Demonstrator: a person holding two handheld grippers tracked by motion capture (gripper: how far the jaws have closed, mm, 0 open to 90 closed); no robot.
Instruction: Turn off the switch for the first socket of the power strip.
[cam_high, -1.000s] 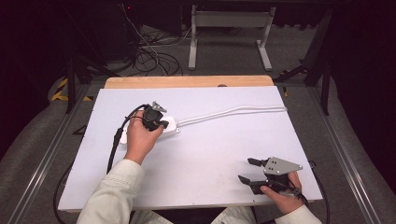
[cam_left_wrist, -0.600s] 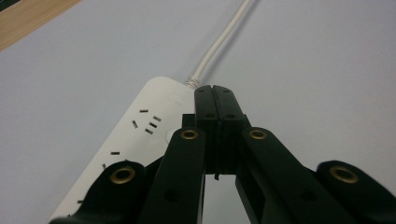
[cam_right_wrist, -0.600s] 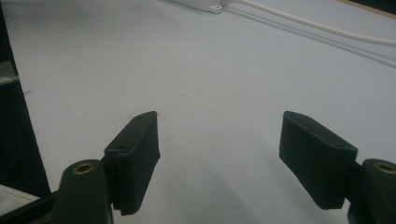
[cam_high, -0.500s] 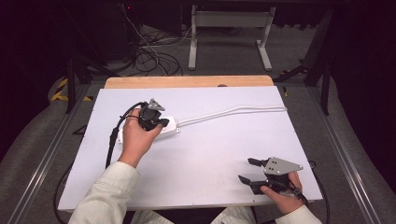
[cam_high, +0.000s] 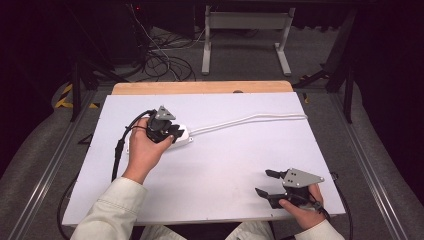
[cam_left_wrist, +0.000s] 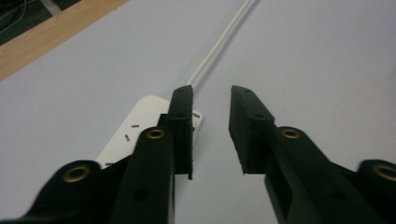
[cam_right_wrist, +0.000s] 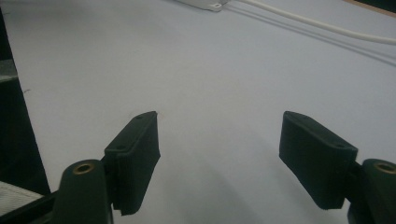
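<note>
— So, where's the left tool (cam_high: 172, 132) right now?

— Left of centre in the high view, held in the person's left hand (cam_high: 144, 147), right over a white power strip (cam_high: 182, 135) lying on the white worktop (cam_high: 225, 165). Its black cable loops off toward the lower left.

— Is it gripping the strip?

— Not from what I can see. In the left gripper view its jaws stand a little apart with bare worktop between them. The left tool (cam_left_wrist: 211, 112) has one jaw in front of the end of the power strip (cam_left_wrist: 140, 126), where the white cord (cam_left_wrist: 219, 42) leaves it. I can't tell whether that jaw touches the strip.

— And the cord?

— It runs from the strip toward the upper right of the high view, a long white cord (cam_high: 250, 120) lying flat and ending near the worktop's right edge.

— The other hand?

— Lower right of the frame. The right hand (cam_high: 302, 207) holds the right tool (cam_high: 266, 183) near the front edge, well apart from the strip. In the right gripper view the right tool (cam_right_wrist: 219, 140) has its jaws spread wide with nothing between them, and the cord (cam_right_wrist: 327, 23) crosses the top of that frame.
</note>
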